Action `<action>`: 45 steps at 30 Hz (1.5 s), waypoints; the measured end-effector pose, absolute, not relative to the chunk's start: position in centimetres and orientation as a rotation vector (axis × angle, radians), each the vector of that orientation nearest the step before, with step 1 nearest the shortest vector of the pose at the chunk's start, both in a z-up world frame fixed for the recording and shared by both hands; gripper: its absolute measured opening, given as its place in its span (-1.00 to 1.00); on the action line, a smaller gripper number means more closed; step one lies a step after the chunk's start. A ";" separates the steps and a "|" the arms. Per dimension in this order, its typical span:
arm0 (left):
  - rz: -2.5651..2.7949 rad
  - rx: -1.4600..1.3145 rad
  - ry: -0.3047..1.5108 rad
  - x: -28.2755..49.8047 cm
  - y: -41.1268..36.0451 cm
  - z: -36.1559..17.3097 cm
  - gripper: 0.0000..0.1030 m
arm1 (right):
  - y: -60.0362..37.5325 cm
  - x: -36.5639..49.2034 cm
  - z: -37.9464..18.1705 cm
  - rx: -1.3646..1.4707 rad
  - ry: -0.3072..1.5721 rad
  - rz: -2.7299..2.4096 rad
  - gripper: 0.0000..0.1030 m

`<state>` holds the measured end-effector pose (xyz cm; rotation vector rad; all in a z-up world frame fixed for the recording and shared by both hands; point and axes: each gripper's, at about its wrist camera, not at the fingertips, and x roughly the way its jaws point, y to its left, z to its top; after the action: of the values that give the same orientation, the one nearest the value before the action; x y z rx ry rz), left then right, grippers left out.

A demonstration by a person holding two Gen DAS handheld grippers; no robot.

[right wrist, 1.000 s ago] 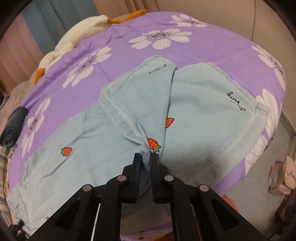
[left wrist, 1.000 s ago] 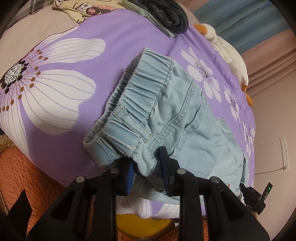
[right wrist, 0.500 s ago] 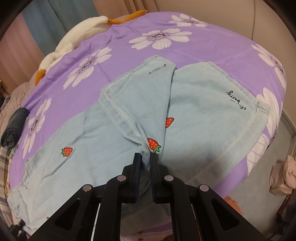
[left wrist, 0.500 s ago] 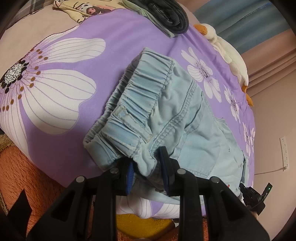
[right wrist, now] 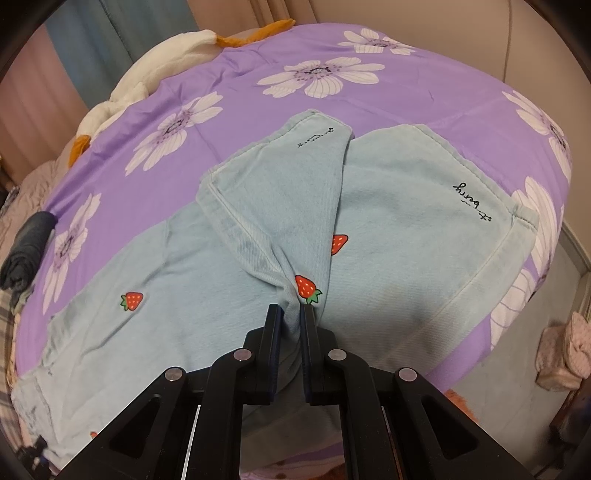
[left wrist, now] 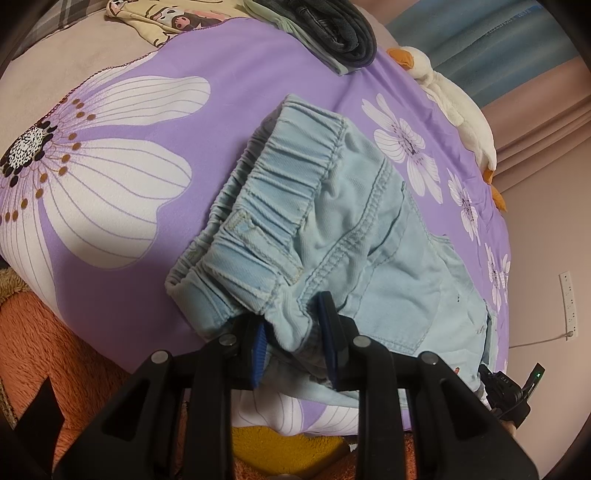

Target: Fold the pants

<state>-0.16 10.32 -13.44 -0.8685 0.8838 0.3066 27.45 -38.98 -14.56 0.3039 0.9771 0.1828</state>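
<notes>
Light blue denim pants with an elastic waistband lie on a purple flowered bedspread. My left gripper is shut on the near corner of the waistband. In the right wrist view the pants' legs show strawberry prints, and one hem is folded over the other. My right gripper is shut on a bunched fold of the pants beside a strawberry.
A white plush duck lies along the far edge of the bed. Dark folded clothes and a cartoon-print cloth sit at the head end. An orange fluffy rug lies below the bed edge.
</notes>
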 end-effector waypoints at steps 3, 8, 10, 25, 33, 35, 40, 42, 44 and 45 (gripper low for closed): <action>0.306 -0.870 0.884 -0.2 10.3 -13.4 -0.49 | -39.0 27.4 -14.6 0.301 0.977 0.182 -0.89; 0.308 -0.869 0.884 -0.2 10.3 -13.5 -0.49 | -38.9 27.4 -14.5 0.294 0.975 0.179 -0.89; 0.309 -0.867 0.884 -0.1 10.3 -13.5 -0.49 | -38.8 27.4 -14.5 0.296 0.975 0.179 -0.88; 0.313 -0.860 0.885 0.0 10.2 -13.5 -0.50 | -38.8 27.3 -14.6 0.299 0.974 0.182 -0.88; 0.314 -0.859 0.885 0.1 10.2 -13.5 -0.50 | -38.8 27.3 -14.6 0.298 0.973 0.183 -0.88; 0.314 -0.859 0.885 0.1 10.2 -13.5 -0.50 | -38.8 27.3 -14.6 0.299 0.973 0.183 -0.88; 0.313 -0.859 0.885 0.1 10.2 -13.5 -0.49 | -38.8 27.3 -14.6 0.299 0.973 0.182 -0.88; 0.314 -0.859 0.885 0.1 10.2 -13.5 -0.49 | -38.8 27.3 -14.6 0.299 0.973 0.183 -0.88; 0.314 -0.857 0.885 0.1 10.2 -13.5 -0.50 | -38.9 27.3 -14.6 0.298 0.973 0.184 -0.88; 0.315 -0.856 0.886 0.1 10.2 -13.5 -0.49 | -38.9 27.3 -14.6 0.299 0.972 0.185 -0.88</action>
<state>0.08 10.18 -13.50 -0.8557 0.8855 0.3149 27.30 -38.87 -14.56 0.2986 0.9724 0.1853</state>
